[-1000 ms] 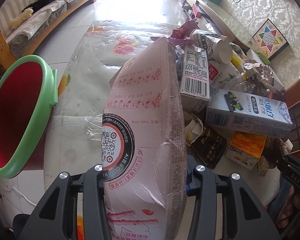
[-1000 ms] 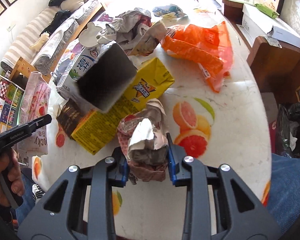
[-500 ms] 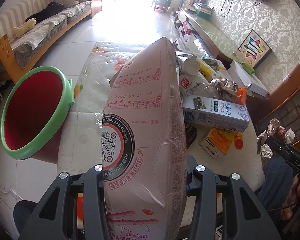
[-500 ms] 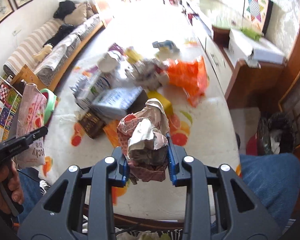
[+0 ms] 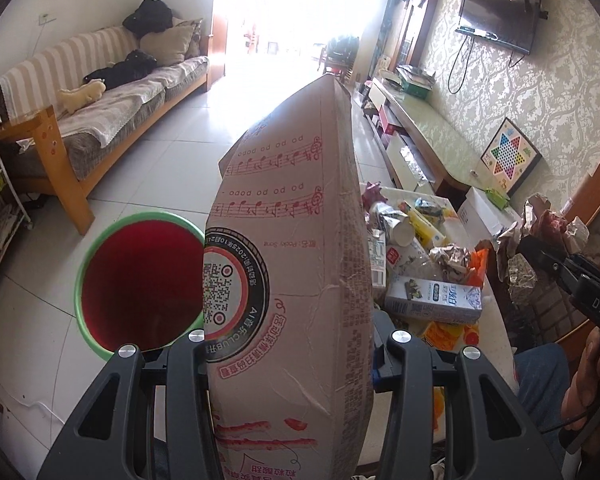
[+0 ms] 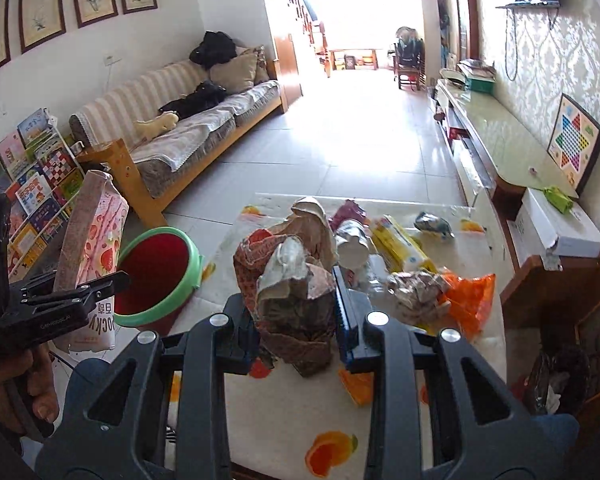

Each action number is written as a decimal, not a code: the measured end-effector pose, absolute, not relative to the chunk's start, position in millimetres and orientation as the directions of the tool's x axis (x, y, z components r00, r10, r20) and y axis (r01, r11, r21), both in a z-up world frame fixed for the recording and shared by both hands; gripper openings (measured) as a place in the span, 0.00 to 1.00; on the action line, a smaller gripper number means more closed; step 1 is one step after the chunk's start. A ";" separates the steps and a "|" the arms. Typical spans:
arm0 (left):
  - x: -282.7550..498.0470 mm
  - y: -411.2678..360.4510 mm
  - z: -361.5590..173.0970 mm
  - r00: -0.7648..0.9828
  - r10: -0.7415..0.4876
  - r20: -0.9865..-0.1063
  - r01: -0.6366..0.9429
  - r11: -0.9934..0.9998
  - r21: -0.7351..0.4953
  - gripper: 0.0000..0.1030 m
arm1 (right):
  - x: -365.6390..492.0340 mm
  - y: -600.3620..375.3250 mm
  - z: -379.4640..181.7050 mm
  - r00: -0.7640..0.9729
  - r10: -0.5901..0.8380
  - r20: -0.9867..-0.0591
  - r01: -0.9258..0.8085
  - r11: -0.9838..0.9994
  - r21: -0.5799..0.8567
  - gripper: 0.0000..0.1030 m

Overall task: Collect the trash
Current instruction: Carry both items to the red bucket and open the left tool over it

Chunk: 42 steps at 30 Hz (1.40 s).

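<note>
Living-room worktop (image 6: 400, 432) is still piled with litter, red green-rimmed bin (image 6: 160, 276) looks empty; left gripper (image 5: 288, 344) jaws clamp a pink snack bag (image 5: 292, 260), right gripper (image 6: 296, 320) jaws a crumpled brown wrapper (image 6: 292, 280).

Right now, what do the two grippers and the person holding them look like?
Both grippers, left gripper and right gripper, have black plastic fingers with triangular cut-outs, silver screws and blue pads. The right one carries white lettering on its side. The person wears blue jeans; no sleeves or cables are clearly visible.
</note>
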<state>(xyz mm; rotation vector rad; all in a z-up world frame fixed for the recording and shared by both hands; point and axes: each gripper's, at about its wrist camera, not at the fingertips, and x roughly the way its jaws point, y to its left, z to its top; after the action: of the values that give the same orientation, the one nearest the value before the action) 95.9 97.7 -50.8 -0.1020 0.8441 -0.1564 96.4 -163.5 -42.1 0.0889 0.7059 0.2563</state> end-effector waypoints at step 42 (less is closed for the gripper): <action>173.7 261.0 -98.7 0.616 -0.050 -0.786 -0.175 0.964 -0.199 0.67 | 210.4 52.0 -50.5 0.578 0.454 -0.678 -0.488 0.858 0.159 0.29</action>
<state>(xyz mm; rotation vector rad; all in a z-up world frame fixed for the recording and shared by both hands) 173.7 261.0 -98.7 -0.2684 0.9071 0.0729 210.4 52.0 -50.5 -0.0468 0.7788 0.5512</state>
